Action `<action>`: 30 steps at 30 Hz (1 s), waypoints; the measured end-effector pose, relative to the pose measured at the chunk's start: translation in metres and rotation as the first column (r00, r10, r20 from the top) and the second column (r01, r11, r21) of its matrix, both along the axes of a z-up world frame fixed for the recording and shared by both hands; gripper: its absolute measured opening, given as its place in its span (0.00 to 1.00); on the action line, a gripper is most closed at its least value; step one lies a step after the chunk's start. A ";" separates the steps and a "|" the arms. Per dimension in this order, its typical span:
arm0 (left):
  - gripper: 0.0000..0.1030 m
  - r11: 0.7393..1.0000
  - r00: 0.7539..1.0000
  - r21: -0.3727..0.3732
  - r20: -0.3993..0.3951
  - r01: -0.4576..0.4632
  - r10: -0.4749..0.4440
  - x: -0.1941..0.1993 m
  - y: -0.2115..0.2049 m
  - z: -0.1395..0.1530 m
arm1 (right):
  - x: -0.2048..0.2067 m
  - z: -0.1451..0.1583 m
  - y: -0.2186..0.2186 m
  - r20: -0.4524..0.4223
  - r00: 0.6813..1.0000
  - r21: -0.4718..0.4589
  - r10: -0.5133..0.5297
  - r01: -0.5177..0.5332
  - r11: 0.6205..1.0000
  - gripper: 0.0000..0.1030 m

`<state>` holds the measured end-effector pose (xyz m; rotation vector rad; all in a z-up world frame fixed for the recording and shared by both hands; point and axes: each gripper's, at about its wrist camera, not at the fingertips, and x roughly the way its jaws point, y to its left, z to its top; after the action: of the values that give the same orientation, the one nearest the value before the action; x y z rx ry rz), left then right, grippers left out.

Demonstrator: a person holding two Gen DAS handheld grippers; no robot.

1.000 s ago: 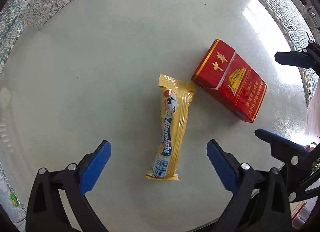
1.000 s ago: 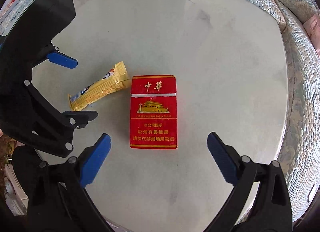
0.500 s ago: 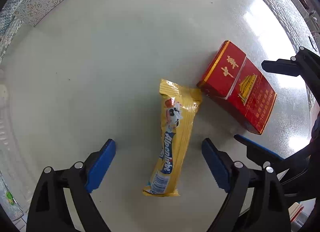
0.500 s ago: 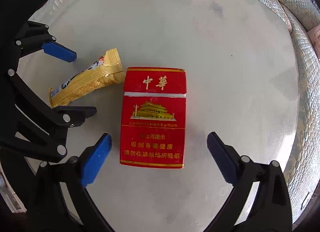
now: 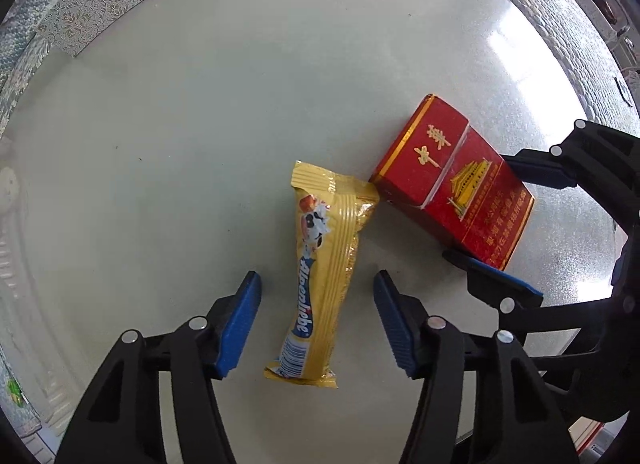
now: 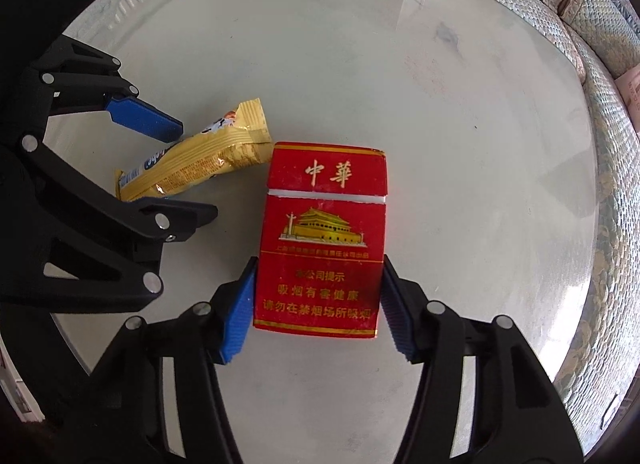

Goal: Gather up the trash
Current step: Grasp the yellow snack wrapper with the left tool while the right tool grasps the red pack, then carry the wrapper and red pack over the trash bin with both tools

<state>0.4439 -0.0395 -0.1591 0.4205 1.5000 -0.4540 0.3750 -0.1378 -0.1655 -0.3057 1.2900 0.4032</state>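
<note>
Claws (image 6: 316,304) closer round glossy rectangular pack (image 6: 320,240)

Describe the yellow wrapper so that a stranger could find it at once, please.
On the round glass table, look beside the red cigarette pack. The yellow wrapper lies flat between the open blue pads of the left gripper. It alone is long, crinkled and gold.
</note>
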 end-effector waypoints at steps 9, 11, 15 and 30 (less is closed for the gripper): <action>0.17 0.999 0.999 0.009 0.012 -0.046 0.046 -0.022 0.003 0.007 | -0.002 0.018 0.001 0.040 0.998 -0.015 -0.052 0.053 0.999 0.55; 0.17 0.999 0.999 0.000 0.031 -0.044 0.044 -0.030 0.005 0.015 | -0.005 0.026 0.004 0.052 0.996 -0.008 -0.069 0.070 0.998 0.55; 0.17 0.998 0.997 -0.018 0.052 -0.062 0.063 -0.048 0.013 0.035 | -0.020 0.048 0.002 0.085 0.992 0.003 -0.092 0.092 0.996 0.55; 0.17 0.998 0.970 -0.040 0.234 -0.055 0.063 -0.175 0.040 0.126 | -0.144 0.163 0.004 0.240 0.968 0.071 -0.068 0.052 0.996 0.55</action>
<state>0.2686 0.0004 -0.0334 0.3880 1.2698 -0.3681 0.2307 -0.1340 -0.0025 -0.2524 1.0427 0.3435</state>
